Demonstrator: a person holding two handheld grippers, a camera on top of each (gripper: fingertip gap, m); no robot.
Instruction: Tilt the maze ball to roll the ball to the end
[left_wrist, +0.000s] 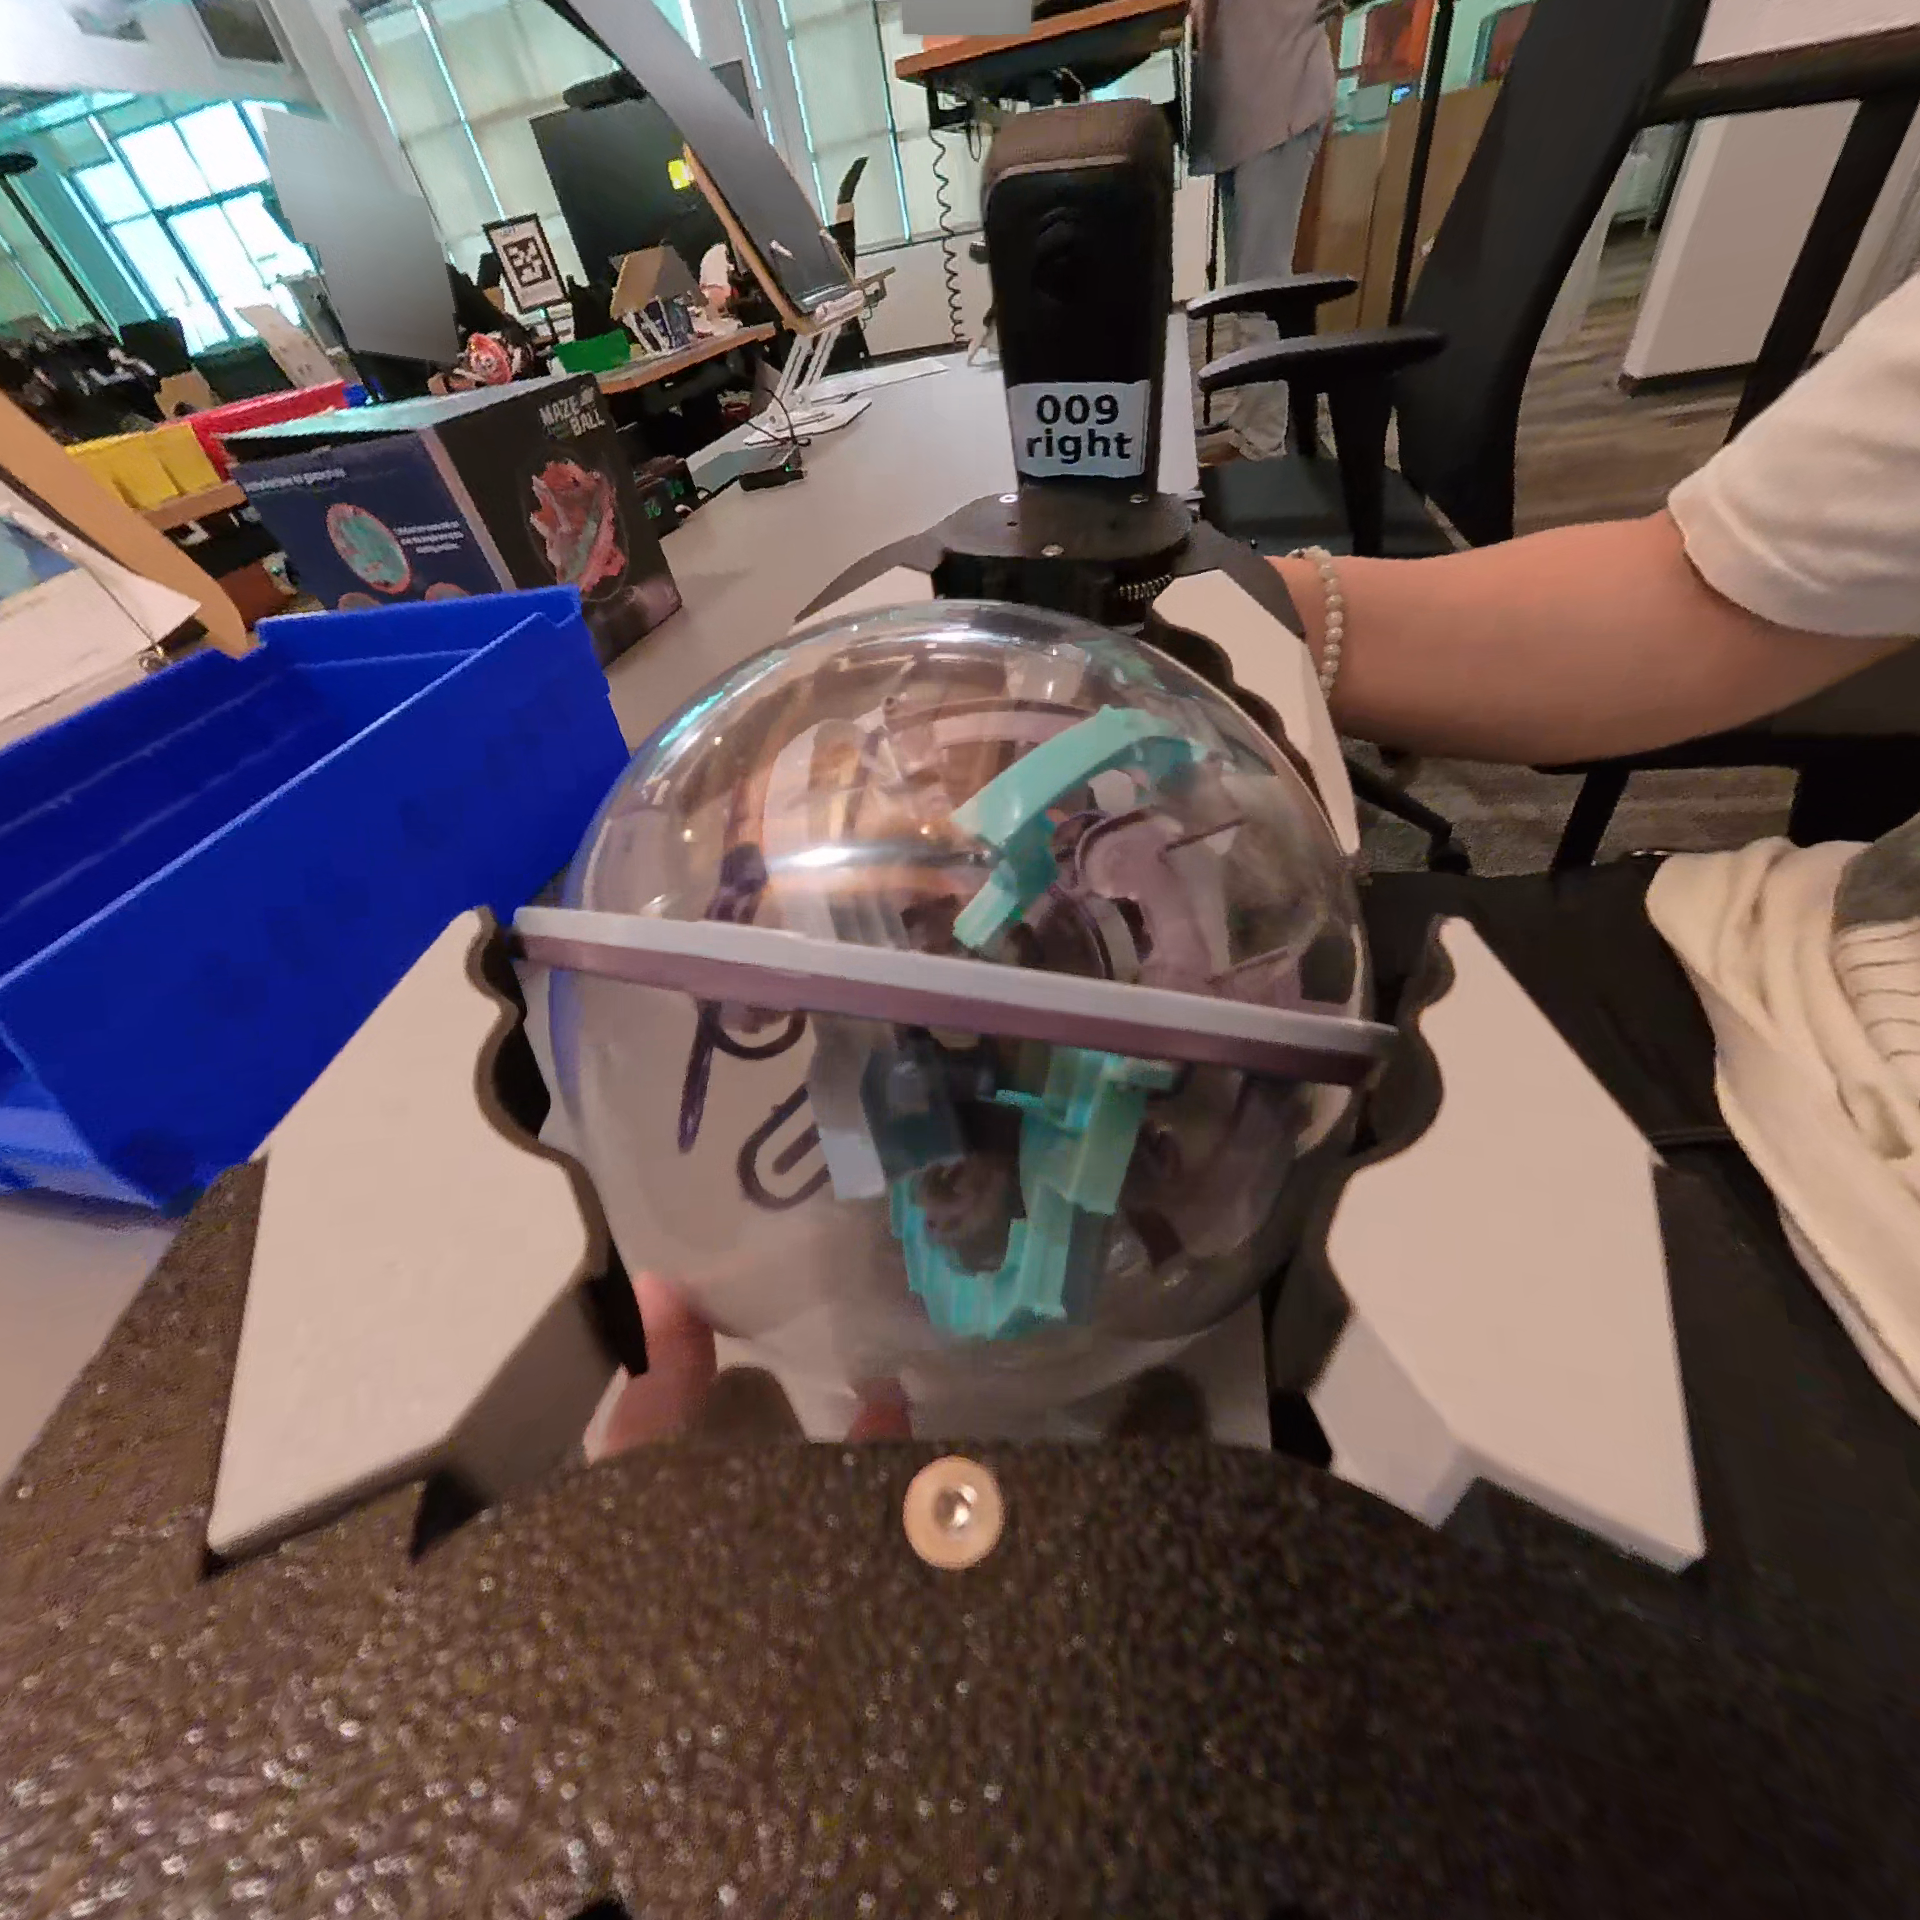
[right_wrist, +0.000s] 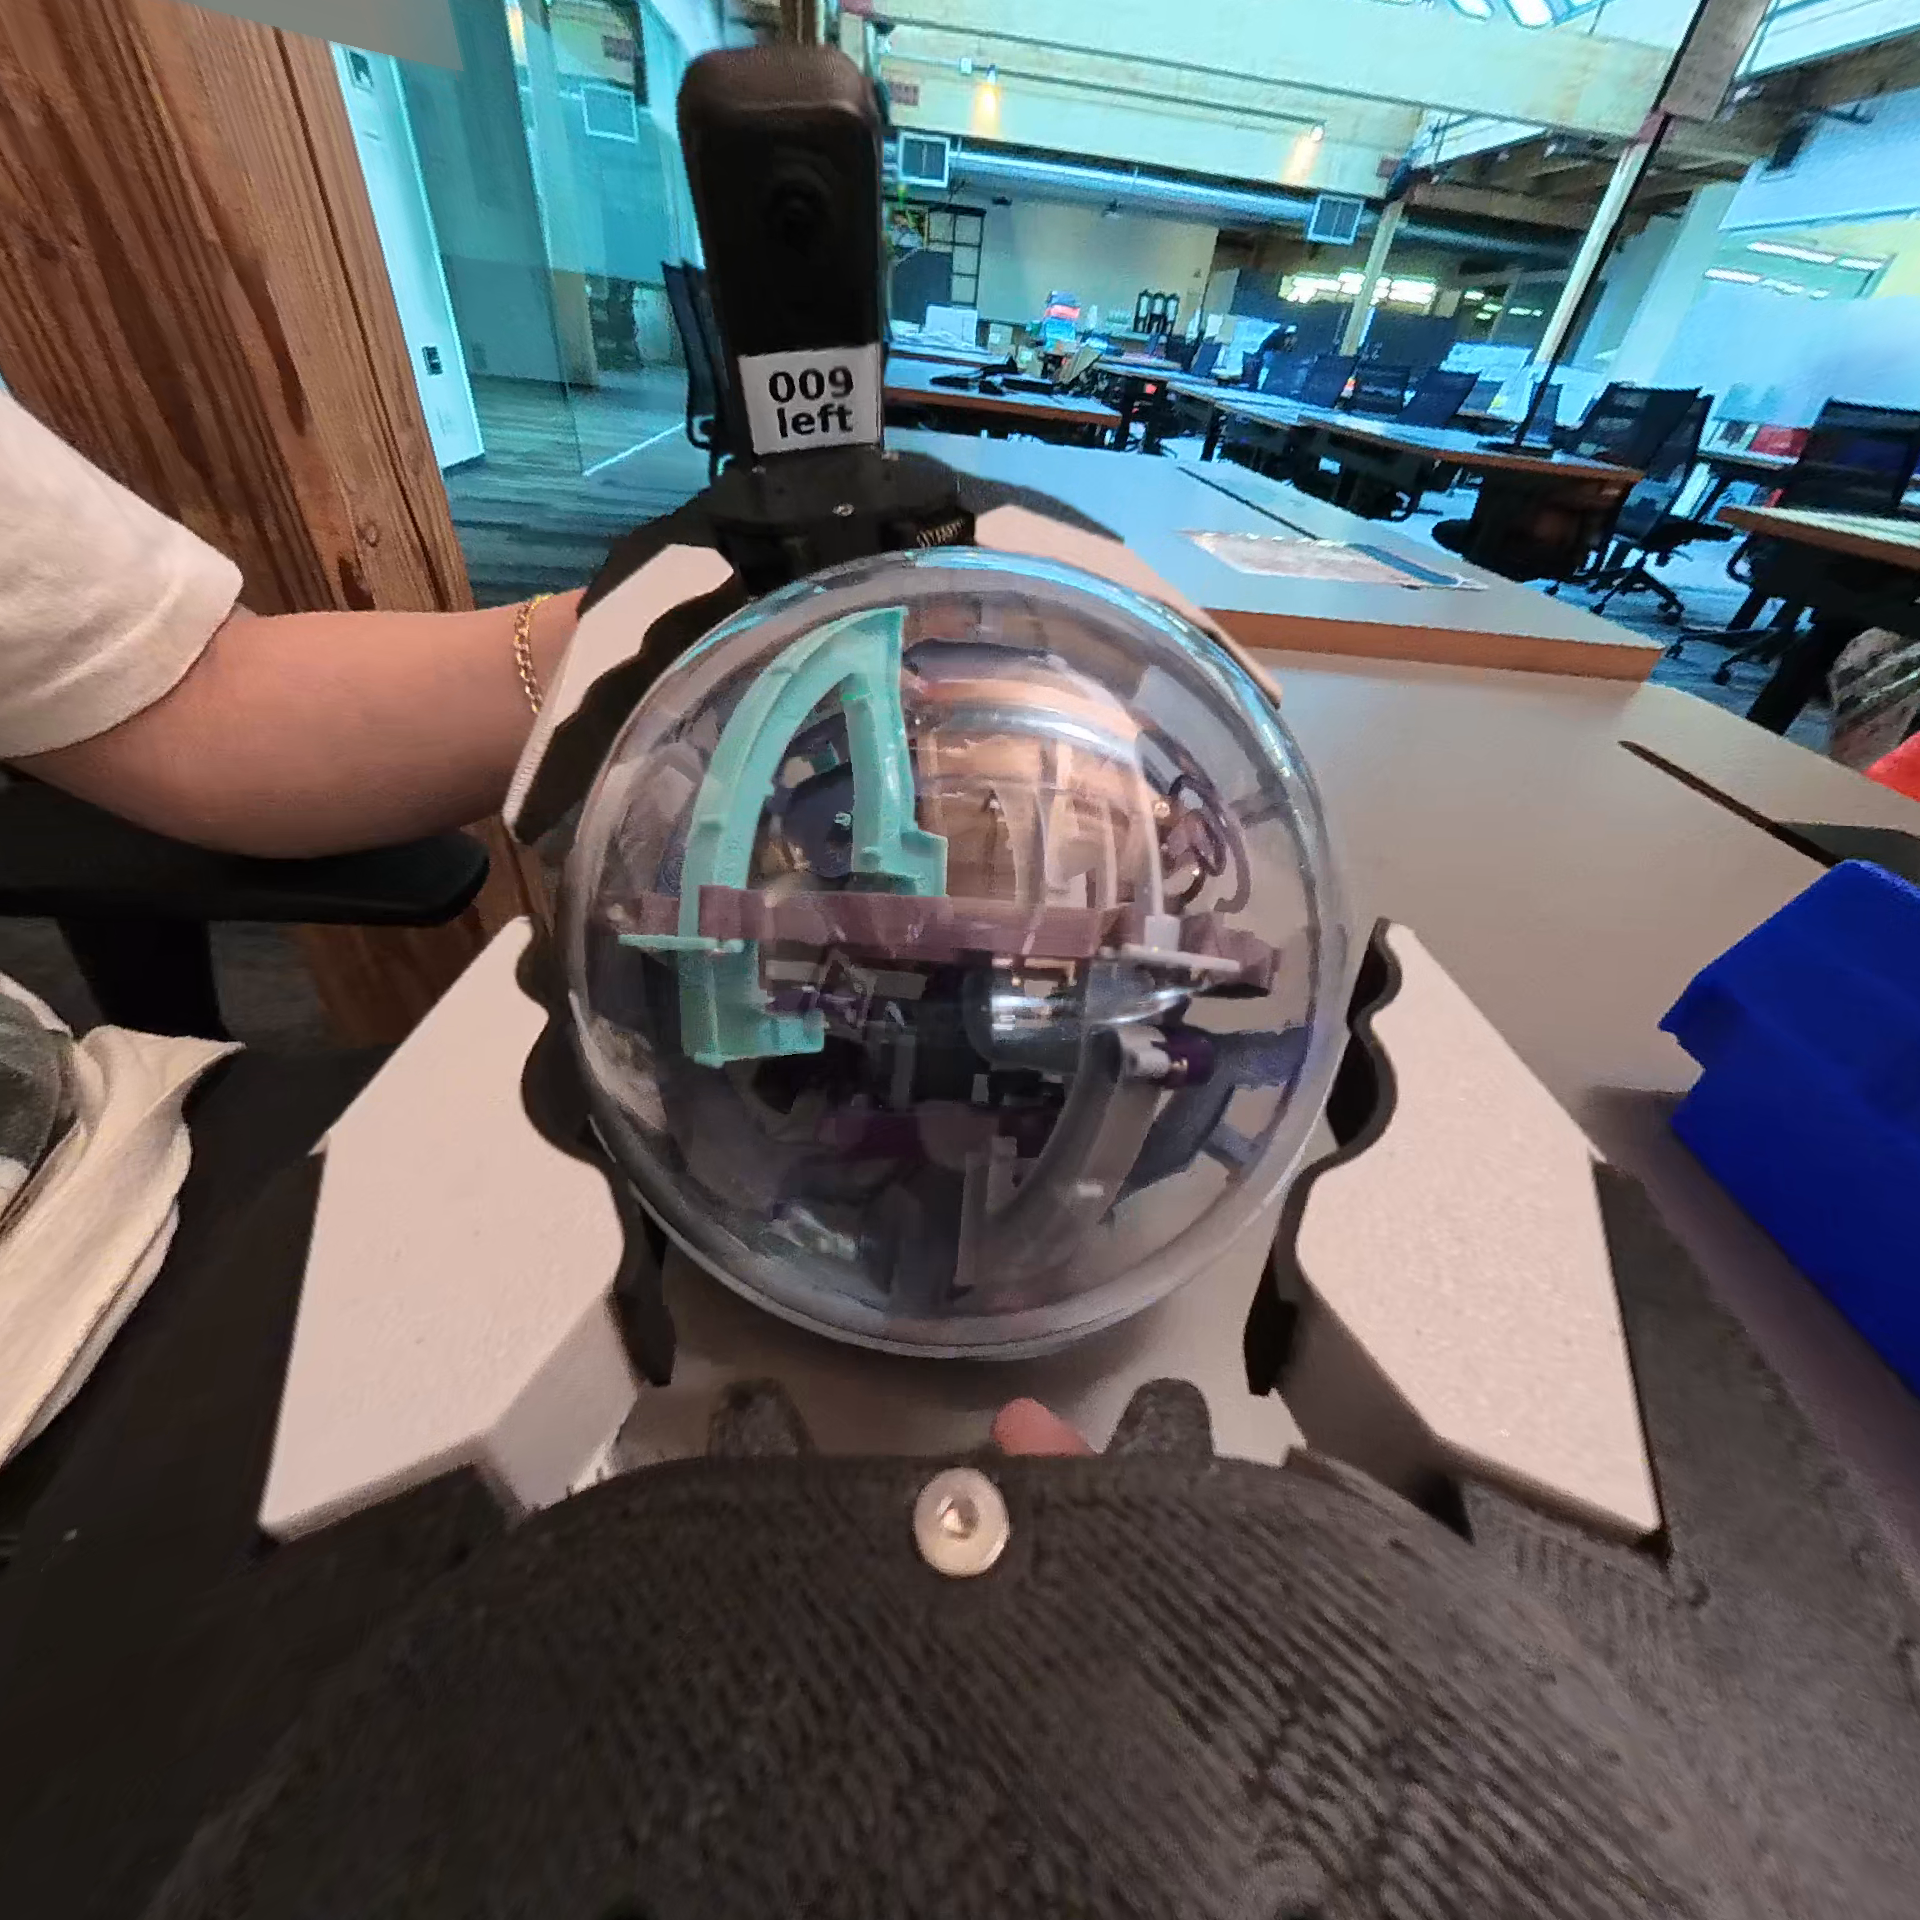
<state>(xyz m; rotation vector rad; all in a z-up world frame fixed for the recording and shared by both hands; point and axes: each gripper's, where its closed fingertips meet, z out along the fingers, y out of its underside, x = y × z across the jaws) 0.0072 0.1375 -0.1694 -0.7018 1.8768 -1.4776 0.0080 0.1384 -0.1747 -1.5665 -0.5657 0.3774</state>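
The maze ball is a clear sphere with teal, purple and grey tracks inside and a grey-purple ring around its middle. My left gripper is shut on it, with the scalloped pads pressed against its two sides at the ring. My right gripper grips the same maze ball from the opposite side, pads against the shell. Each gripper shows behind the ball in the other view: the right one and the left one. I cannot make out the small rolling ball inside.
A blue bin stands on the grey table to the left of the ball, and shows in the right wrist view. The maze ball's box stands behind it. A person's arm and a black chair are at the right.
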